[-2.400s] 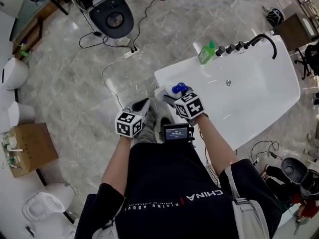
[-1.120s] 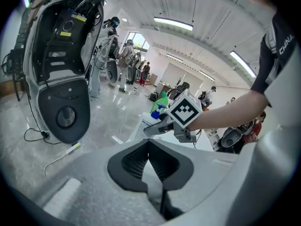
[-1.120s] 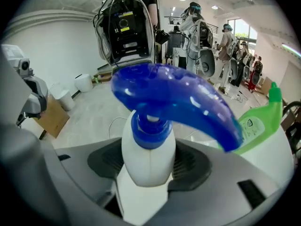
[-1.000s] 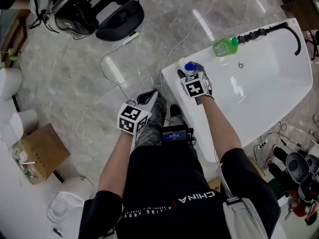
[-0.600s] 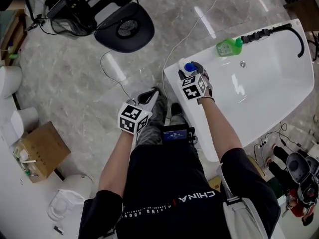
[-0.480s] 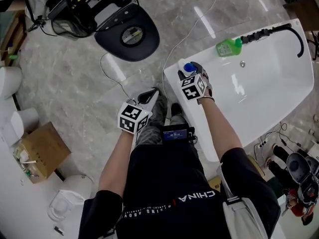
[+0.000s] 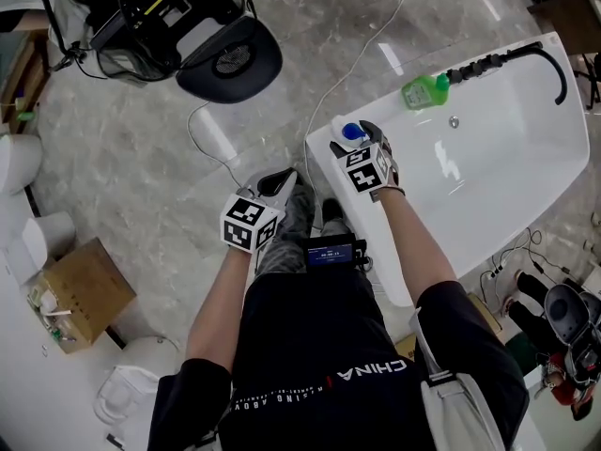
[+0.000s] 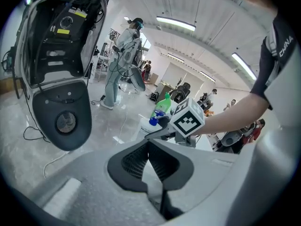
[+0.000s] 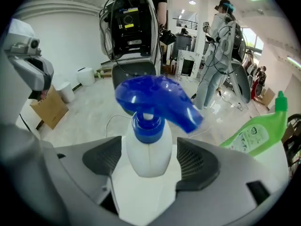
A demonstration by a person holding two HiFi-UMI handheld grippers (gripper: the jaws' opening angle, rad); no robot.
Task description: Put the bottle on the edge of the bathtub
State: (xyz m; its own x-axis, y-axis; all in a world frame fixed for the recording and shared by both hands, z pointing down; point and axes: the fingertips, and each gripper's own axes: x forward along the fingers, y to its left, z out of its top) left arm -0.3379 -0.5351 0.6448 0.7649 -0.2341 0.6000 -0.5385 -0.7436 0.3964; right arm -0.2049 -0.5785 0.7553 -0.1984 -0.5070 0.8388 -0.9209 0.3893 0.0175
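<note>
A white spray bottle [image 7: 342,126] with a blue trigger head stands upright on the corner of the white bathtub's rim [image 7: 317,154]. My right gripper [image 7: 350,140] is around it and its jaws are opening. In the right gripper view the bottle [image 9: 148,149] sits between the two pads, with a gap showing at the right pad [image 9: 195,161]. My left gripper [image 7: 273,184] hangs over the floor left of the tub, shut and empty. The left gripper view shows its pads meeting [image 8: 150,160], with the bottle [image 8: 153,121] far ahead.
A green bottle [image 7: 423,90] lies on the tub's far rim beside the black faucet [image 7: 512,56]. A black machine with a round base [image 7: 228,59] stands on the marble floor, with a white cable [image 7: 202,125] nearby. At the left are a cardboard box [image 7: 80,294] and white toilets [image 7: 19,158].
My right gripper has stayed at the tub corner with the bottle, which now stands on the rim. The black round base on the floor has shifted. The left gripper has barely moved.
</note>
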